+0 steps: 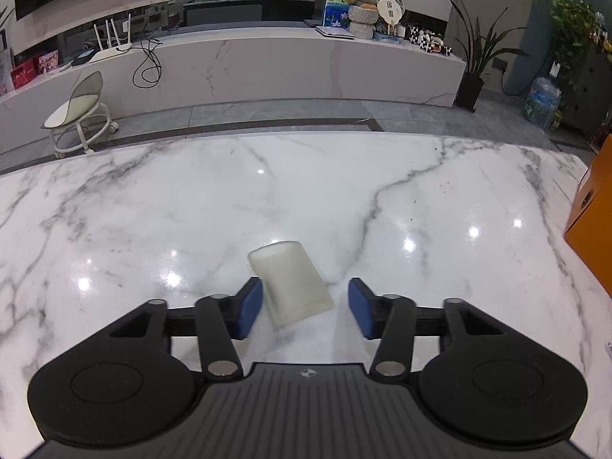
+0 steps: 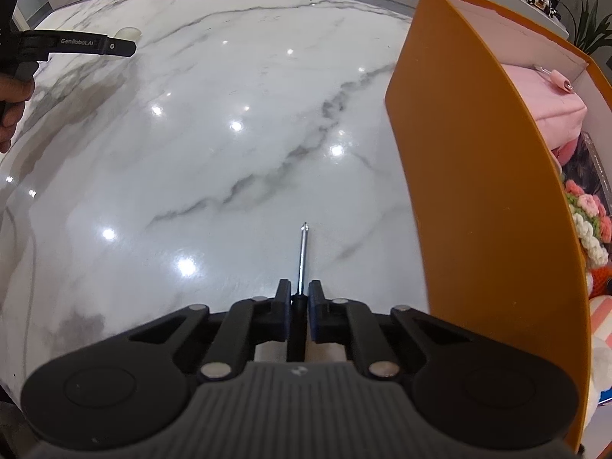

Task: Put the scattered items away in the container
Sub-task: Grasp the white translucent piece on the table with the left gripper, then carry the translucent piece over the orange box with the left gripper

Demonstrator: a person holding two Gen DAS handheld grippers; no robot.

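A whitish rounded block (image 1: 291,282) lies on the marble table (image 1: 153,206), between the fingers of my left gripper (image 1: 305,308), which stands open around its near end; the left blue pad (image 1: 250,306) is close to or touching it. My right gripper (image 2: 298,308) is shut on a screwdriver (image 2: 303,258) whose metal shaft points forward above the table (image 2: 191,134). The orange box (image 2: 459,176) stands just right of it, open at the top, holding a pink pouch (image 2: 543,99) and crocheted flowers (image 2: 589,214). The left gripper's arm (image 2: 80,46) and the block (image 2: 128,33) show at far left.
The orange box's corner (image 1: 591,206) sits at the table's right edge in the left wrist view. Beyond the table are a marble cabinet (image 1: 267,65), a small wheeled stool (image 1: 78,114), a potted plant (image 1: 474,61) and a water bottle (image 1: 543,101). A hand (image 2: 11,103) holds the left gripper.
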